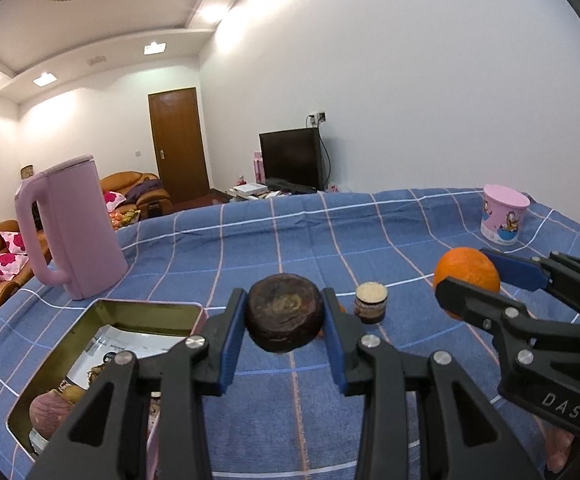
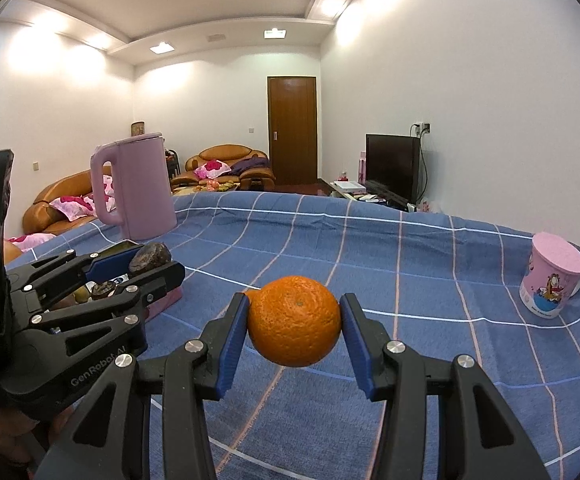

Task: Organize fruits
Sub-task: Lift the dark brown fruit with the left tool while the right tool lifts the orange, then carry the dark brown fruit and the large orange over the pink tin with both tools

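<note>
My left gripper (image 1: 285,320) is shut on a dark brown round fruit (image 1: 285,316) and holds it above the blue checked cloth, just right of an open metal tin (image 1: 146,310). The tin holds a pinkish fruit (image 1: 48,410) and printed paper. My right gripper (image 2: 294,326) is shut on an orange (image 2: 294,320) and holds it above the cloth. In the left wrist view the right gripper (image 1: 467,276) and orange (image 1: 467,270) are at the right. In the right wrist view the left gripper (image 2: 150,262) with the dark fruit (image 2: 150,258) is at the left, over the tin.
A pink kettle (image 1: 74,228) stands behind the tin. A small jar with a beige lid (image 1: 371,302) sits on the cloth right of the dark fruit. A pink cartoon cup (image 1: 503,218) stands at the far right. Sofas, a door and a TV lie beyond the table.
</note>
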`<state>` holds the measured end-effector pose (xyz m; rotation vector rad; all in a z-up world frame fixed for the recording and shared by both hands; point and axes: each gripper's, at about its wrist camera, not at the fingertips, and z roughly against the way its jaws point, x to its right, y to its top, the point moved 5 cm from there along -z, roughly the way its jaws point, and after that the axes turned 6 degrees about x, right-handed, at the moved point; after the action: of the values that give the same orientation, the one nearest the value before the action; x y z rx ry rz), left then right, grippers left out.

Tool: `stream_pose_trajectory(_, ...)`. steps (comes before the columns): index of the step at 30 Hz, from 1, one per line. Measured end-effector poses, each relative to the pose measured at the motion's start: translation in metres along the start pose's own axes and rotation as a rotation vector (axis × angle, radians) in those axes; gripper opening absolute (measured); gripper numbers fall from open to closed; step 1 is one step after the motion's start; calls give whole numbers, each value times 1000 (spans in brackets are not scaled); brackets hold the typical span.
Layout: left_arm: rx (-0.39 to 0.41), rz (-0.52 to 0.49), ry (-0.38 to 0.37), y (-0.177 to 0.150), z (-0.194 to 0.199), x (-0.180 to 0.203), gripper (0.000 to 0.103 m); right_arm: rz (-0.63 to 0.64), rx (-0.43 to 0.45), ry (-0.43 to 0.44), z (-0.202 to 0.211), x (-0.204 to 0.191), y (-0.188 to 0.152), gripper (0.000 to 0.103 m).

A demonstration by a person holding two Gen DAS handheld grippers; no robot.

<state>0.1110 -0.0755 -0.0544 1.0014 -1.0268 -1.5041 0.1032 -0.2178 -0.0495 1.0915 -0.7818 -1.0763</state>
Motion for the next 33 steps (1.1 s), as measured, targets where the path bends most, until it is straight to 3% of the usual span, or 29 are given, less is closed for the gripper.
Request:
stream_pose_trajectory(9, 42, -1, 30, 3, 8, -2, 38, 6, 28, 3, 6, -1, 2, 49)
stream_pose_trajectory(21, 0, 18, 26, -1, 6, -7, 38, 28, 3, 15, 1, -7, 2, 49)
stream_pose_trajectory(33, -37, 51, 55, -2, 14, -36, 38, 28, -25, 104, -17, -36, 21, 49)
